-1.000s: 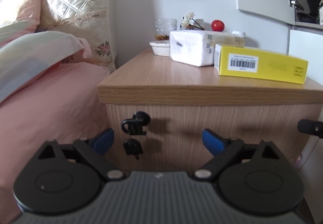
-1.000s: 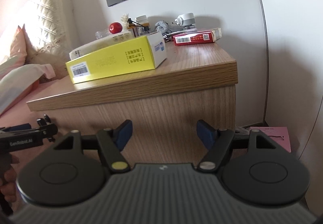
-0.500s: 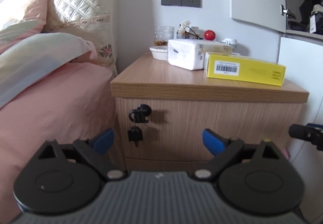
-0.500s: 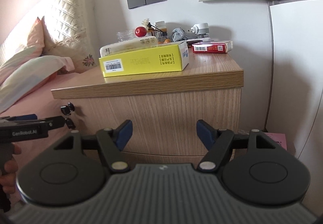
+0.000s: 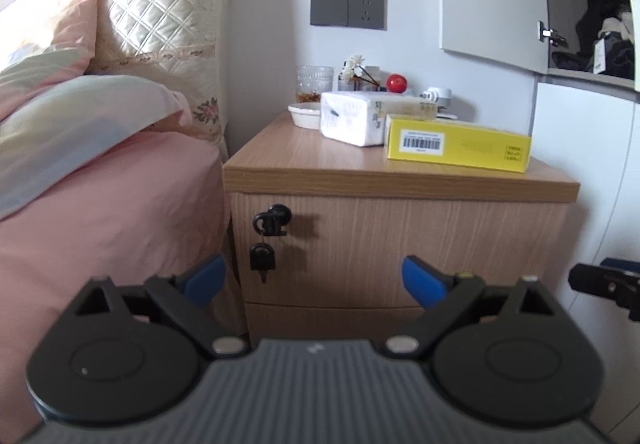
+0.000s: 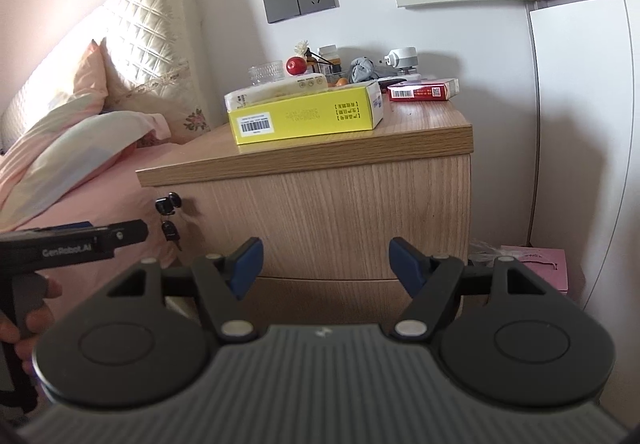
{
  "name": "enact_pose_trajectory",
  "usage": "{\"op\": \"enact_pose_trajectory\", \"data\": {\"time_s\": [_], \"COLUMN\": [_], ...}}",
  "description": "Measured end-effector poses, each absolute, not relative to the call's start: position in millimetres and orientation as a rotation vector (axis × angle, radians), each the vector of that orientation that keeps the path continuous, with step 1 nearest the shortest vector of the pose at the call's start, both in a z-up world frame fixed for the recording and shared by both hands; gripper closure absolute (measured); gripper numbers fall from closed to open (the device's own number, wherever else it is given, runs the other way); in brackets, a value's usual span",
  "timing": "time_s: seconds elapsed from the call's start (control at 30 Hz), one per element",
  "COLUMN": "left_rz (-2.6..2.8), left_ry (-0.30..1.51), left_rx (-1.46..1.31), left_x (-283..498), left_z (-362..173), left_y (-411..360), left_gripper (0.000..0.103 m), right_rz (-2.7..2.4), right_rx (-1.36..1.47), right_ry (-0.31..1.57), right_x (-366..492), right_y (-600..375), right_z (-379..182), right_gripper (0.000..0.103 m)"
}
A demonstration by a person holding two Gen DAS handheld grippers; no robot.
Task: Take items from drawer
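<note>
A wooden nightstand [image 5: 400, 183] [image 6: 320, 159] stands beside the bed. Its upper drawer front [image 5: 420, 244] [image 6: 340, 219] is shut, with a black lock and hanging key [image 5: 268, 228] [image 6: 168, 207] at its left. A lower drawer front [image 5: 332, 320] [image 6: 320, 296] is also shut. My left gripper [image 5: 314, 280] is open and empty, some way in front of the drawer. My right gripper [image 6: 326, 264] is open and empty, facing the nightstand's right half. The left gripper's body [image 6: 72, 244] shows at the left of the right wrist view.
On the nightstand top lie a yellow box [image 5: 456, 147] [image 6: 304, 115], a white tissue pack [image 5: 352, 119], a glass [image 5: 314, 83], a red ball [image 5: 397, 83] and a red box [image 6: 424, 91]. A pink bed [image 5: 100, 211] is on the left, a white wardrobe [image 6: 580, 123] on the right.
Both grippers have pulled back from the nightstand, which now looks smaller and shows the lower drawer. Both stay open.
</note>
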State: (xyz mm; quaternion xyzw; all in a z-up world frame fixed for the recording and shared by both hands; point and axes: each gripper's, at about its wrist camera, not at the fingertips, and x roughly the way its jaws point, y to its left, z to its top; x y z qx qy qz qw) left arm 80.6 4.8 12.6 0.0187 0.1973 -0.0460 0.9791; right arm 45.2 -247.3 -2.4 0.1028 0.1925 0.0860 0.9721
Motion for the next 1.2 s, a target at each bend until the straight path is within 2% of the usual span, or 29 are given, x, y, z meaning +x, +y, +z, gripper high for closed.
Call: {"op": "enact_pose_trajectory", "data": {"time_s": [0.67,1.2], "left_rz": [-0.098,-0.088], "left_ry": [0.338,0.335], "left_rx": [0.016,0.044], "left_x": [-1.1,-4.8], "left_z": [8.8,6.5], "left_y": [-9.3,-14.4], "left_gripper": [0.0,0.0], "right_rz": [0.175,0.177], "right_rx": [0.215,0.248], "right_ry": [0.275,0.245], "right_x": [-14.5,-25.5], "right_y": [-237.9,-246.4], "right_z": [9.5,11.4], "right_gripper": [0.03,0.029]}}
